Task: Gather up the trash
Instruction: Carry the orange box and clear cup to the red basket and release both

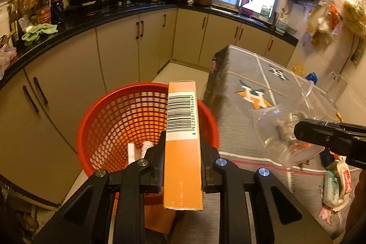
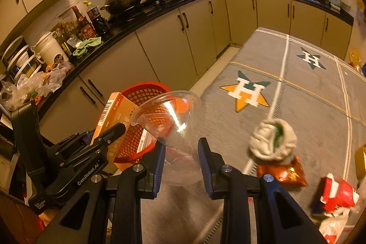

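My left gripper point(image 1: 182, 143) is shut on an orange carton with a barcode point(image 1: 183, 129) and holds it over the near rim of a red mesh basket point(image 1: 128, 116). White paper scraps point(image 1: 137, 151) lie in the basket. My right gripper point(image 2: 181, 145) is shut on a clear plastic cup point(image 2: 173, 120), held above the table's left edge beside the basket point(image 2: 146, 93). In the left wrist view the cup point(image 1: 286, 120) and the right gripper point(image 1: 329, 136) show at right. In the right wrist view the carton point(image 2: 114, 113) and left gripper point(image 2: 109, 136) show at left.
A grey patterned tablecloth point(image 2: 308, 106) carries a crumpled white-green wad point(image 2: 272, 141), an orange-red wrapper point(image 2: 283, 173), a red-white packet point(image 2: 338, 196) and a snack wrapper point(image 1: 336, 184). A black kitchen counter point(image 1: 75, 31) with pots and bottles runs behind, above beige cabinets.
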Motion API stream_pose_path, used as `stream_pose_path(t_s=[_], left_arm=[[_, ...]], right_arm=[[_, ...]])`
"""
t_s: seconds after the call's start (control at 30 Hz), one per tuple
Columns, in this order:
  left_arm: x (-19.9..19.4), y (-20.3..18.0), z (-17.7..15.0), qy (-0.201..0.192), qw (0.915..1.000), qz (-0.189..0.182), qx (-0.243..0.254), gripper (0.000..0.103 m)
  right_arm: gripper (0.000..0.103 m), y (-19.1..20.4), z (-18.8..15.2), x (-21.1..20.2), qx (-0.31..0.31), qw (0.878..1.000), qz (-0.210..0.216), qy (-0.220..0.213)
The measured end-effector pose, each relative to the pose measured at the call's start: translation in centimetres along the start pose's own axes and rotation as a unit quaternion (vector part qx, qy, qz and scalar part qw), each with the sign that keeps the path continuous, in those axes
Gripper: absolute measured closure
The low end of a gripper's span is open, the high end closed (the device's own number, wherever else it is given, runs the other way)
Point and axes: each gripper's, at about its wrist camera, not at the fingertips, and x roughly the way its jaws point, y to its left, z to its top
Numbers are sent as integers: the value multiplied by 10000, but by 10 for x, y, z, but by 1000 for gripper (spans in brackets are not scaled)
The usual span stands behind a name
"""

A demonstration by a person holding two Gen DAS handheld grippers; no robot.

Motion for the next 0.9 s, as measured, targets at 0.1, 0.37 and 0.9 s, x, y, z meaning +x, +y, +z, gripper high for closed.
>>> stream_pose_path(t_s=[0.1, 0.37, 0.9], left_arm=[[8, 9, 1, 53, 9999, 70, -63, 81], [24, 28, 1, 178, 9994, 216, -215, 81], [40, 51, 2, 295, 9984, 295, -390, 81]], right_arm=[[71, 7, 7, 12, -23, 10000, 26, 47], [71, 18, 24, 46, -34, 9996, 125, 246], [69, 37, 45, 90, -50, 9992, 196, 342]])
